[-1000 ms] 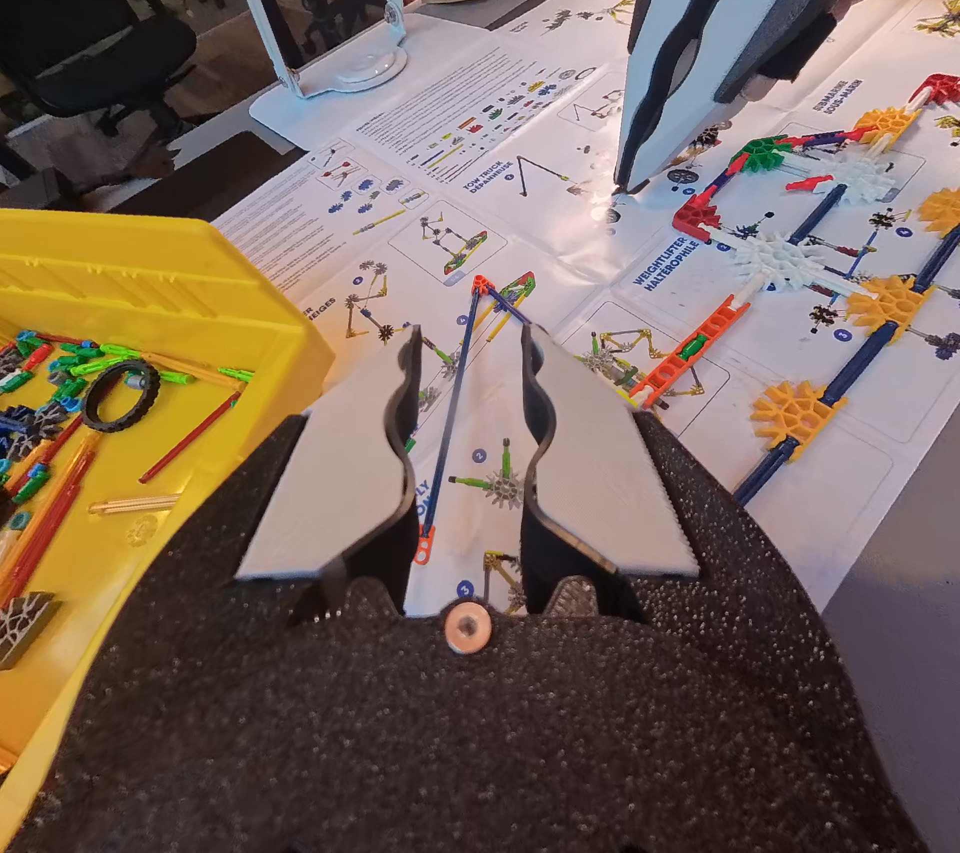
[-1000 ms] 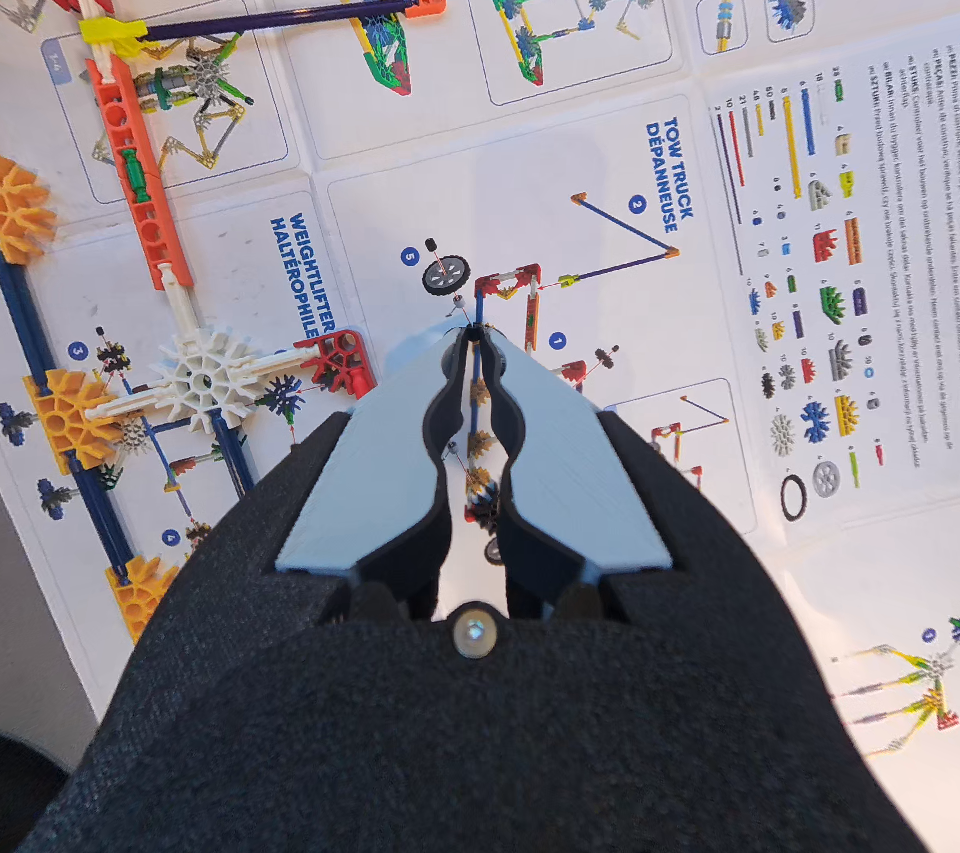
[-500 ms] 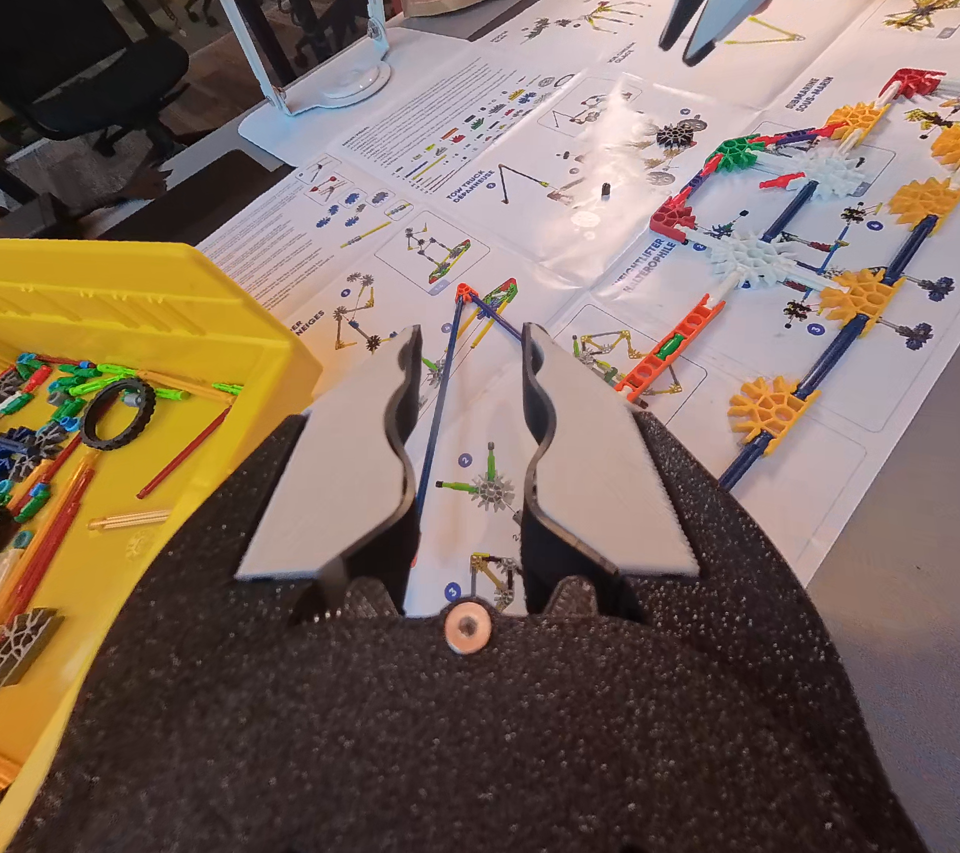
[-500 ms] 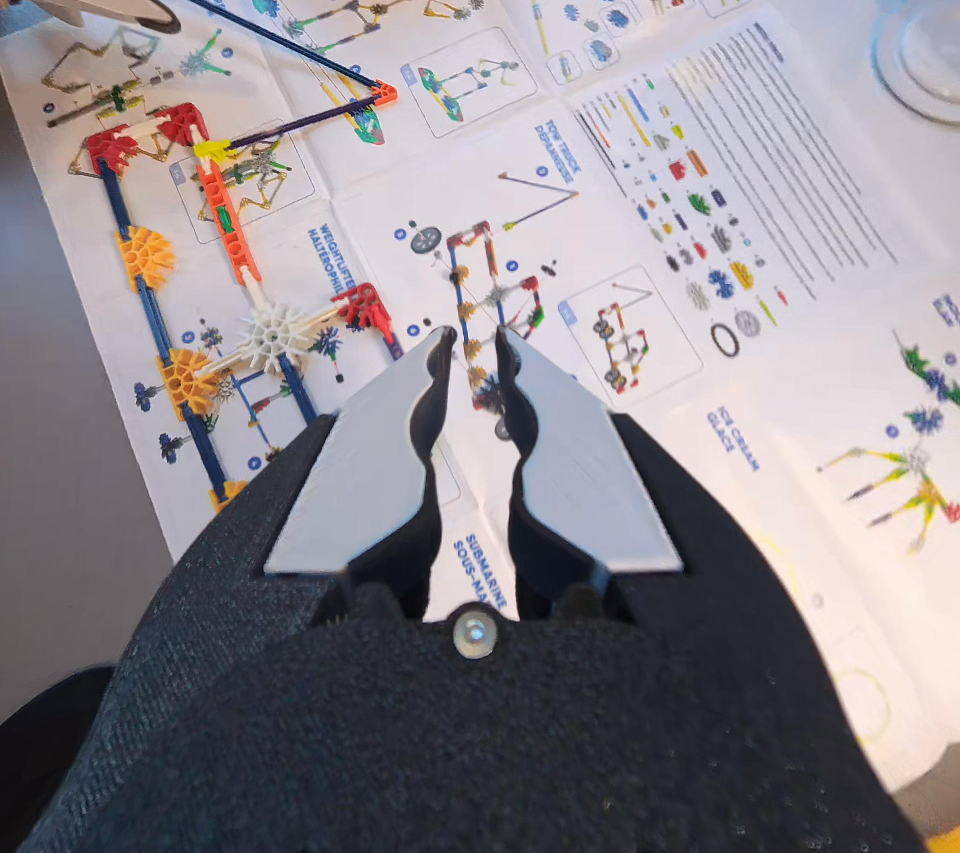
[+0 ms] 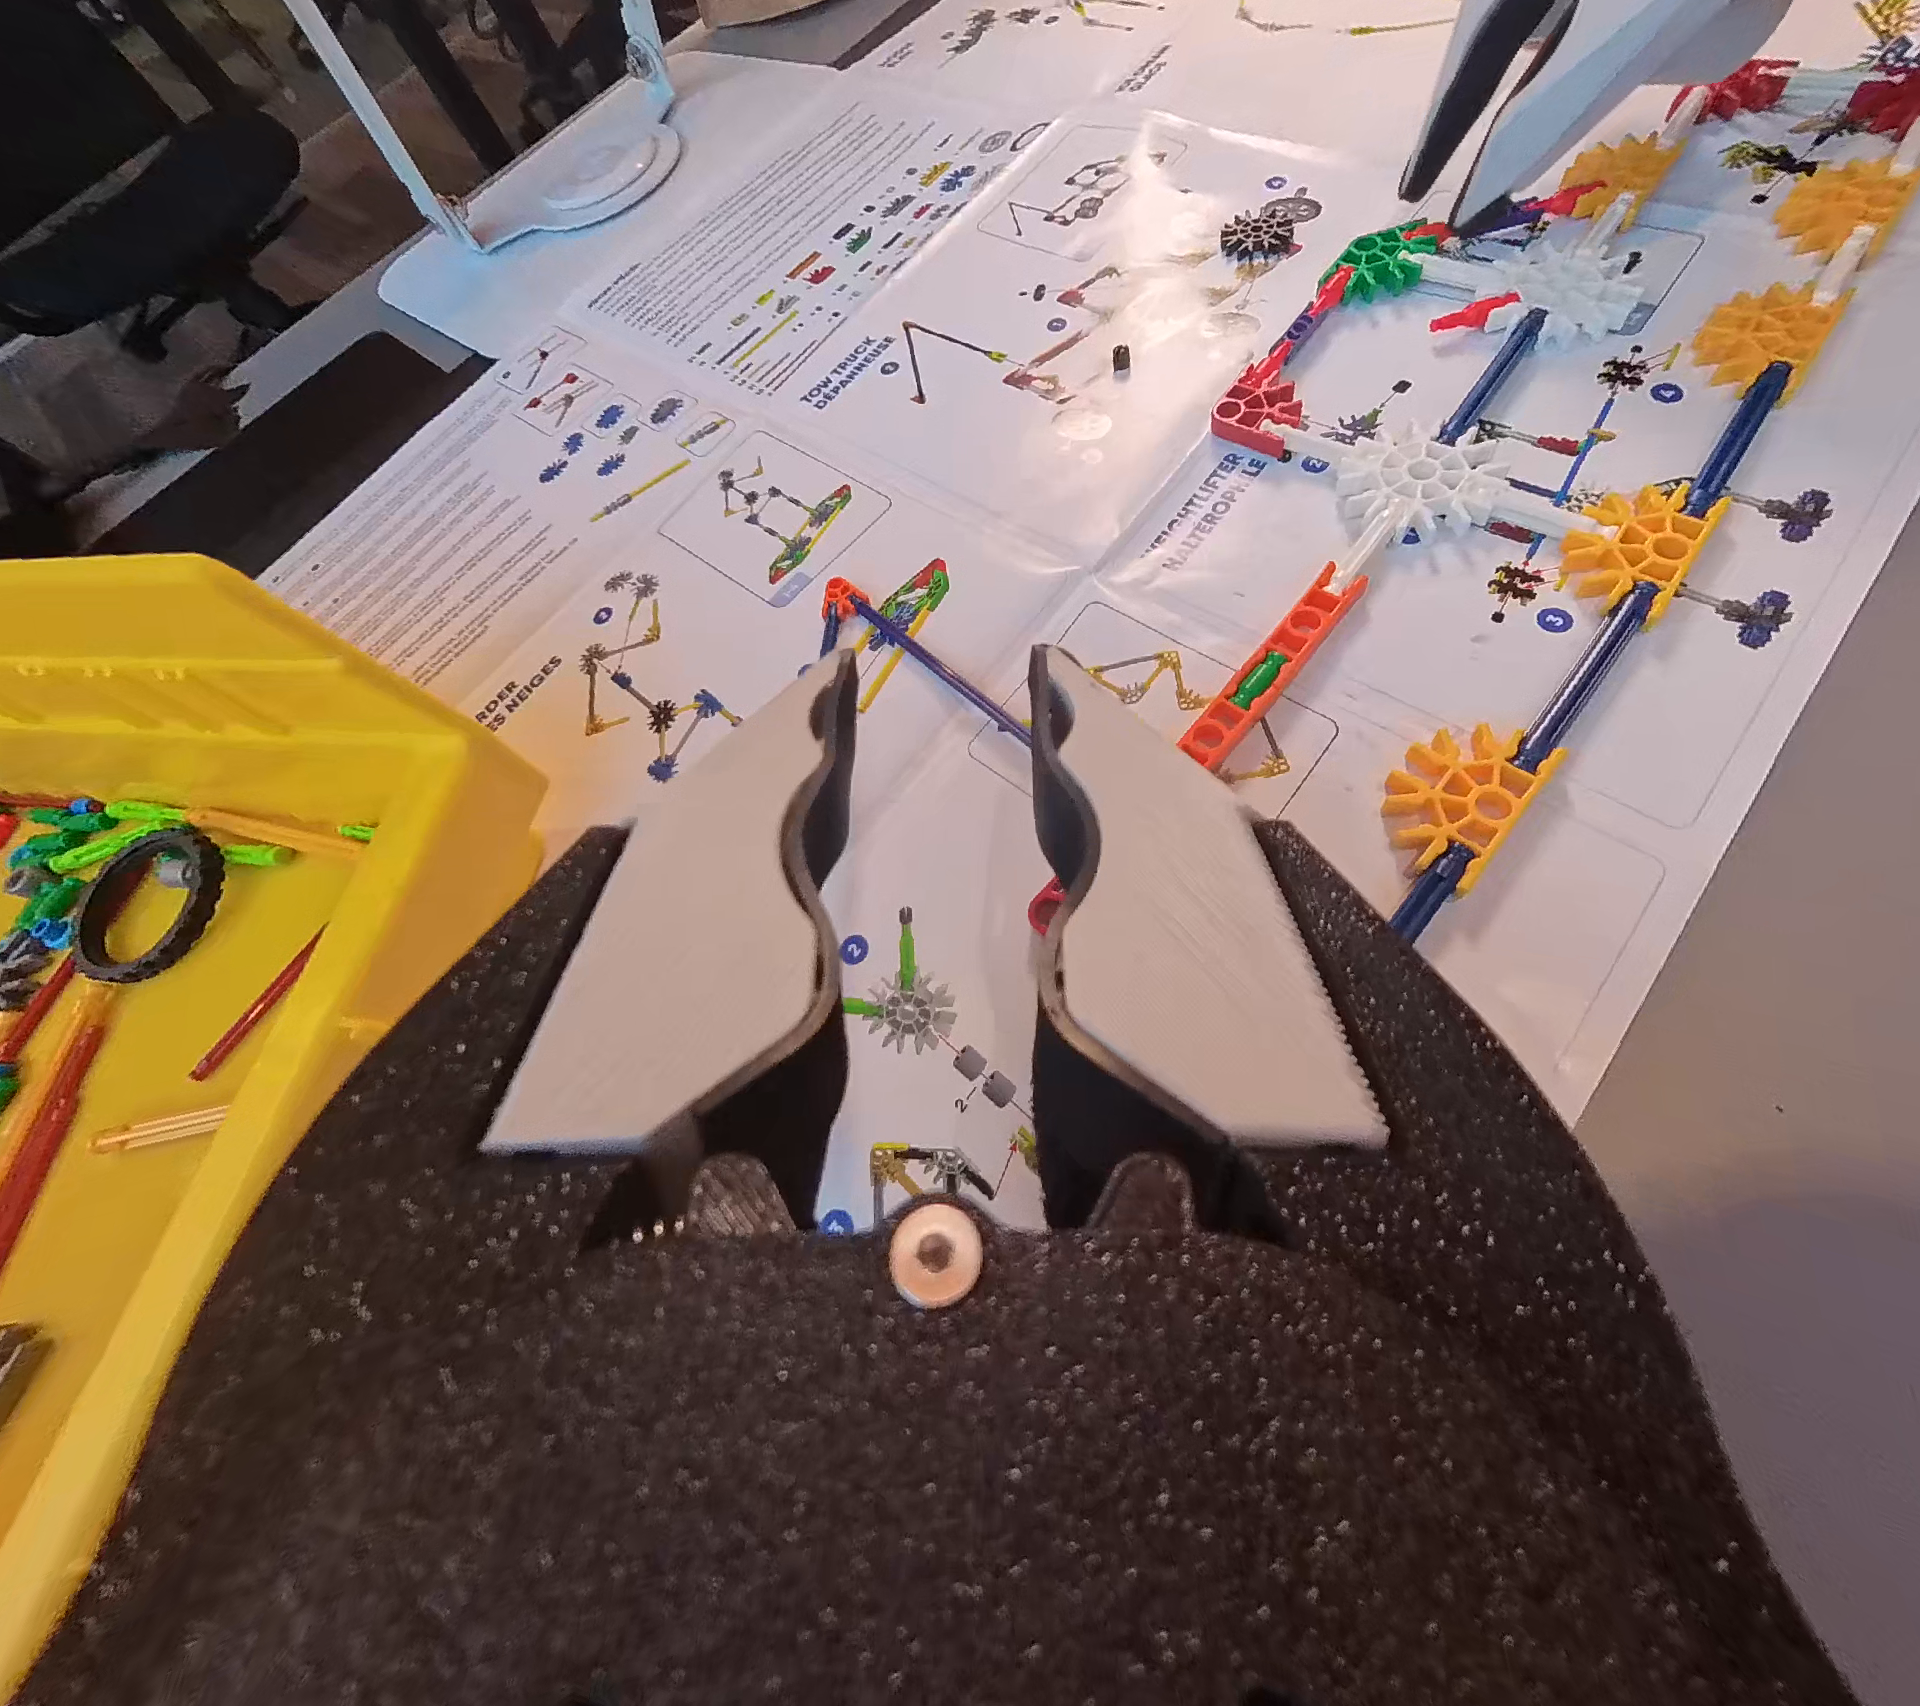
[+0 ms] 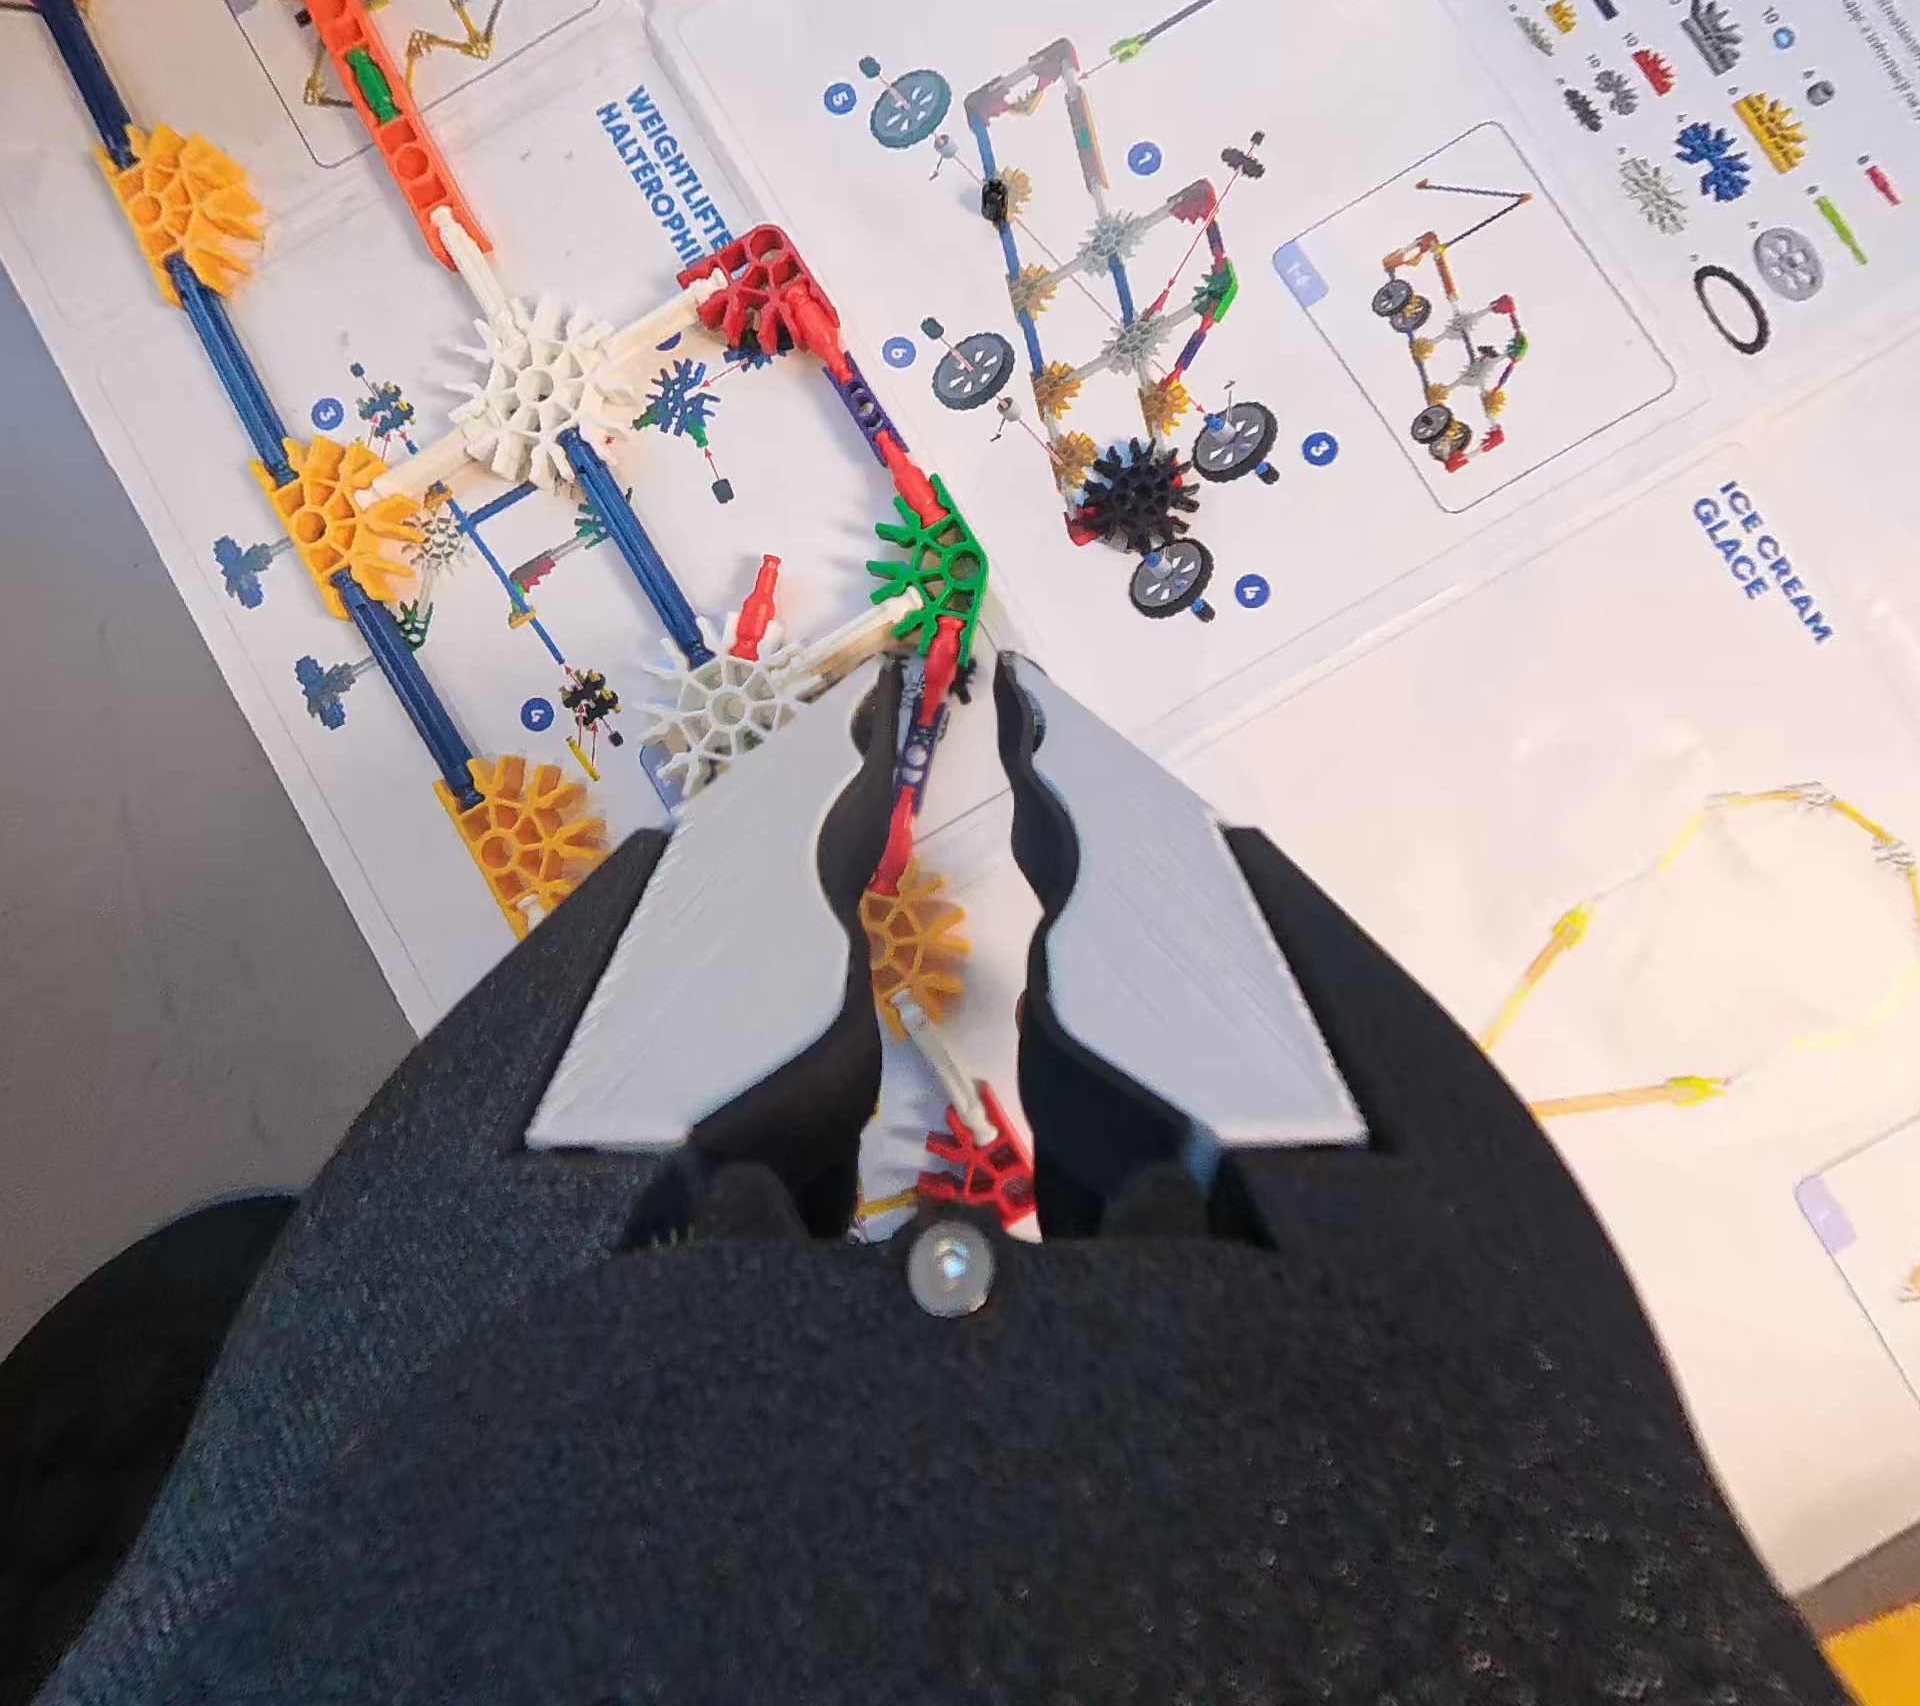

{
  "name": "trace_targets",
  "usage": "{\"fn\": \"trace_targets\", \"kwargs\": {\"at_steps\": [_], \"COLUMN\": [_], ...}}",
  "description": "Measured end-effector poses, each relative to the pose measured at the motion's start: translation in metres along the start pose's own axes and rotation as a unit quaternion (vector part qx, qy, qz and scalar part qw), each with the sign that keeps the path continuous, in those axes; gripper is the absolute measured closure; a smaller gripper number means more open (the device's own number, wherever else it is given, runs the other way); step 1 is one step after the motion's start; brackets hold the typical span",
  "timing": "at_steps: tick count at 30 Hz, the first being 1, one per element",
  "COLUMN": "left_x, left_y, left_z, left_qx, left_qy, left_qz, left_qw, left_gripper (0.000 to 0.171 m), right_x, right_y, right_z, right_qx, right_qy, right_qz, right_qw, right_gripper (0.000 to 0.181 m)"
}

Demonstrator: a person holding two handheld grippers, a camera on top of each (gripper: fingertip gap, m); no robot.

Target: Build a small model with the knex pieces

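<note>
Both spread: left gripper (image 5: 943,688) above paper sheet (image 5: 1039,461); right gripper (image 6: 943,682) straddling 1 red rod (image 6: 940,664) beside 1 green connector (image 6: 935,570).

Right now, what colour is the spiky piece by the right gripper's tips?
Green, clearest in the right wrist view.

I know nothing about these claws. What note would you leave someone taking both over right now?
Left gripper: open, empty, above the instruction sheet, over a blue rod; yellow tray of loose pieces on its left.
Right gripper: open, tips either side of a red rod beside the green connector.
A flat frame of rods and connectors lies joined on the sheet; a black connector lies loose.
</note>
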State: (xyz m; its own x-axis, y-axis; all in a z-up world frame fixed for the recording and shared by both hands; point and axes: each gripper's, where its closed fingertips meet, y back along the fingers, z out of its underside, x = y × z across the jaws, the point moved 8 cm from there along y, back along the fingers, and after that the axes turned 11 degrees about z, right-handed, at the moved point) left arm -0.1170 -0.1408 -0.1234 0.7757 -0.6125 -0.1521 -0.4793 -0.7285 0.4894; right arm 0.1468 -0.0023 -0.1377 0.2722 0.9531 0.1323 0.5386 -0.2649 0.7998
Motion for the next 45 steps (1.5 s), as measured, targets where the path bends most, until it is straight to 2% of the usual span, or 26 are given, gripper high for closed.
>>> {"fn": "trace_targets", "kwargs": {"at_steps": [4,6,11,13,16,20,22,26,31,41,45], "left_x": [-0.004,-0.005,-0.006,-0.005,-0.003,-0.001,-0.002,-0.008,-0.013,0.019,0.019], "left_y": [0.002,0.002,0.001,0.001,0.004,0.017,0.027,0.04,0.047,0.055,0.075], "left_z": [0.001,0.001,0.002,0.002,-0.003,-0.016,-0.023,-0.027,-0.027,-0.055,-0.071], "left_qx": [0.007,0.013,0.019,0.024,0.047,0.119,0.162,0.206,0.223,0.24,0.274], "left_qy": [0.009,0.017,0.027,0.022,0.015,0.005,0.005,0.022,0.032,-0.06,-0.074], "left_qz": [-0.007,-0.006,0.0,0.001,0.008,0.014,0.014,0.013,0.002,0.014,0.011], "left_qw": [1.0,1.0,0.999,0.999,0.999,0.993,0.987,0.978,0.974,0.969,0.959], "left_gripper": [0.141,0.142,0.143,0.144,0.146,0.147,0.149,0.15,0.15,0.154,0.155], "right_x": [-0.004,-0.008,-0.009,-0.008,-0.011,-0.016,-0.017,-0.018,-0.019,-0.016,-0.014], "right_y": [-0.002,-0.002,0.0,0.005,0.02,0.04,0.045,0.048,0.051,0.048,0.051], "right_z": [0.006,0.006,0.006,0.001,-0.009,-0.014,-0.012,-0.006,-0.007,-0.009,-0.01], "right_qx": [-0.018,-0.014,0.016,0.05,0.14,0.227,0.249,0.266,0.286,0.299,0.309], "right_qy": [0.02,0.032,0.062,0.082,0.135,0.164,0.17,0.178,0.183,0.186,0.195], "right_qz": [0.005,0.003,0.019,0.032,0.054,0.088,0.108,0.135,0.155,0.203,0.23], "right_qw": [1.0,0.999,0.998,0.995,0.98,0.956,0.947,0.938,0.928,0.913,0.902], "right_gripper": [0.167,0.175,0.175,0.175,0.175,0.175,0.175,0.175,0.176,0.176,0.176]}}
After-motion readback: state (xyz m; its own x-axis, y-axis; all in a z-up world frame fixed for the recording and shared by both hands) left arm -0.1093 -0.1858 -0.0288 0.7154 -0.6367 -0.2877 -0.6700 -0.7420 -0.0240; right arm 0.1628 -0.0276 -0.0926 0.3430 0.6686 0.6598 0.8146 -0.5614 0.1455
